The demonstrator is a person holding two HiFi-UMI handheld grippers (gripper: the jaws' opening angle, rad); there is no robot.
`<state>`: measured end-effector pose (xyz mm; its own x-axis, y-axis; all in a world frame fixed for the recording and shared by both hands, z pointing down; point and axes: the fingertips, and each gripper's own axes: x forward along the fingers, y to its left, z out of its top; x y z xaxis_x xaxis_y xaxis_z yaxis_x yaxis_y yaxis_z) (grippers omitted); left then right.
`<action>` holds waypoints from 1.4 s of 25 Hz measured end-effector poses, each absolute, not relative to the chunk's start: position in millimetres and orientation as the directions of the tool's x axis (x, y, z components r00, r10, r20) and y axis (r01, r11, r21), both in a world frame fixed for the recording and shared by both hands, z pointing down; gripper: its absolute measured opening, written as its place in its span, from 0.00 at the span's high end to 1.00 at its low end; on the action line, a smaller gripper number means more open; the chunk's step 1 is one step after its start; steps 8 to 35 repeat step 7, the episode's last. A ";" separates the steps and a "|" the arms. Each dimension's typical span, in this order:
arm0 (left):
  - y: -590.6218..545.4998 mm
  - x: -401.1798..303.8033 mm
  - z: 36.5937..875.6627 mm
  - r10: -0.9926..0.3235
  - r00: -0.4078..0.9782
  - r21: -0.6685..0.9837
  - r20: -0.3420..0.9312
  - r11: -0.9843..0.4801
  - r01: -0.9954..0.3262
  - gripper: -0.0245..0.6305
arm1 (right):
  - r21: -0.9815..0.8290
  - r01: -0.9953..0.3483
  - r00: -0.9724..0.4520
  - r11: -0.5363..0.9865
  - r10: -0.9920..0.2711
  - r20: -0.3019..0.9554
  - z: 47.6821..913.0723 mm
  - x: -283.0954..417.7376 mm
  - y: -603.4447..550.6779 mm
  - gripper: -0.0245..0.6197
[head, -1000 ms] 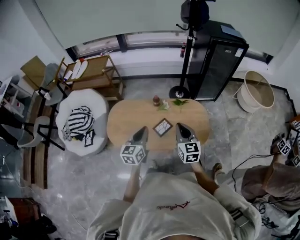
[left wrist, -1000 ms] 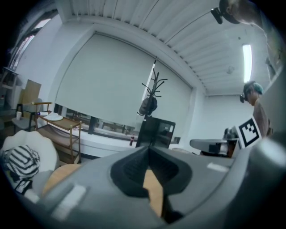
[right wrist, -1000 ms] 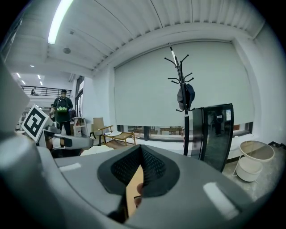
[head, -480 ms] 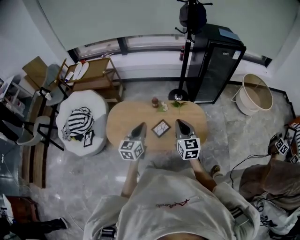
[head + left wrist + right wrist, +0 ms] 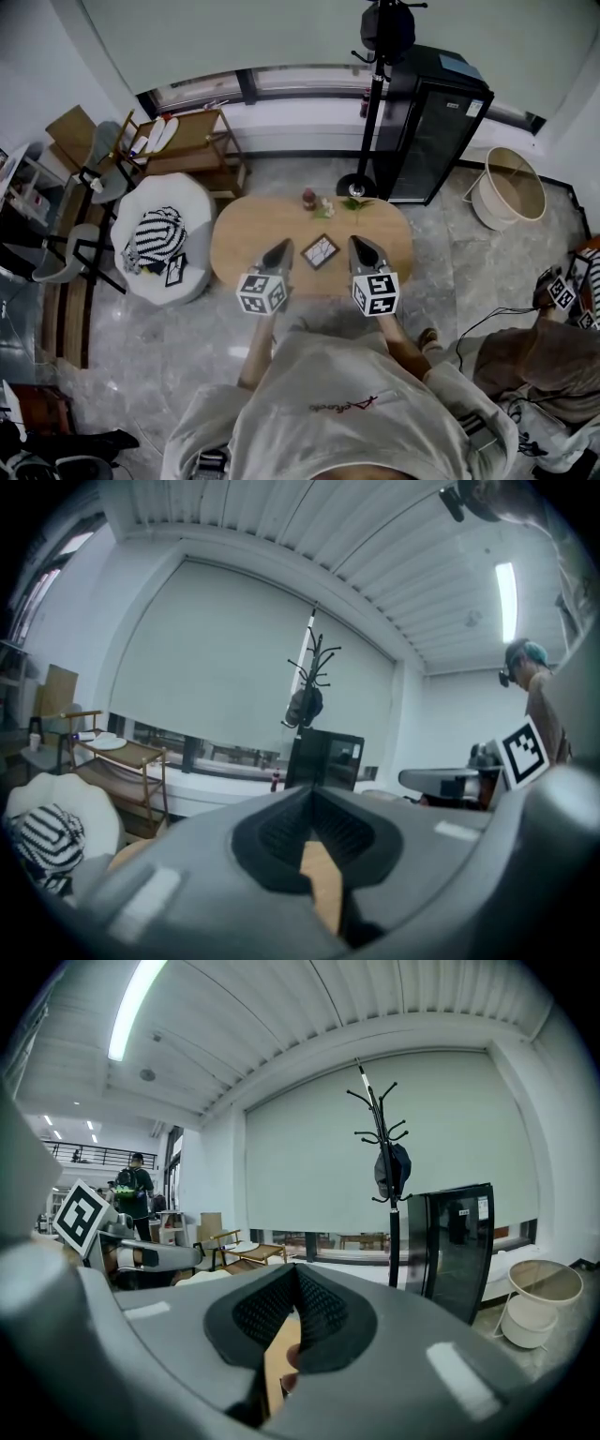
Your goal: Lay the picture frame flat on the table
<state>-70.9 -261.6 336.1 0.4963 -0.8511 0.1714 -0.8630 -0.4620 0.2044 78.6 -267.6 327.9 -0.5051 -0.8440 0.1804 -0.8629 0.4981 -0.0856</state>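
The picture frame [image 5: 321, 251], dark-edged with a pale picture, appears to lie flat on the oval wooden table [image 5: 244, 234]. It sits between my two grippers. My left gripper [image 5: 283, 247] hovers over the table's near edge just left of the frame, jaws shut and empty. My right gripper [image 5: 357, 242] is just right of the frame, also shut with nothing in it. In the left gripper view the left gripper [image 5: 311, 791] shows closed tips with only tabletop below. The right gripper view shows the right gripper [image 5: 293, 1271] the same way. The frame is hidden in both gripper views.
A small reddish pot [image 5: 308, 198] and a green sprig [image 5: 354, 203] stand at the table's far edge. A white round chair with a striped cushion [image 5: 155, 239] is at the left. A coat stand [image 5: 375, 103], black cabinet [image 5: 433, 122] and round basket [image 5: 514, 183] stand beyond.
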 end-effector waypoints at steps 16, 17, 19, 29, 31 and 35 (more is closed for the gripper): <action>-264.4 -72.0 330.4 -0.851 0.498 0.190 0.165 -0.468 -0.863 0.96 | -0.086 -0.855 -0.519 0.512 -0.837 0.173 326.1 73.0 -267.8 0.96; -264.4 -72.0 330.4 -0.851 0.498 0.190 0.165 -0.468 -0.863 0.96 | -0.086 -0.855 -0.519 0.512 -0.837 0.173 326.1 73.0 -267.8 0.96; -264.4 -72.0 330.4 -0.851 0.498 0.190 0.165 -0.468 -0.863 0.96 | -0.086 -0.855 -0.519 0.512 -0.837 0.173 326.1 73.0 -267.8 0.96; -264.4 -72.0 330.4 -0.851 0.498 0.190 0.165 -0.468 -0.863 0.96 | -0.086 -0.855 -0.519 0.512 -0.837 0.173 326.1 73.0 -267.8 0.96; -264.4 -72.0 330.4 -0.851 0.498 0.190 0.165 -0.468 -0.863 0.96 | -0.086 -0.855 -0.519 0.512 -0.837 0.173 326.1 73.0 -267.8 0.96; -264.4 -72.0 330.4 -0.851 0.498 0.190 0.165 -0.468 -0.863 0.96 | -0.086 -0.855 -0.519 0.512 -0.837 0.173 326.1 73.0 -267.8 0.96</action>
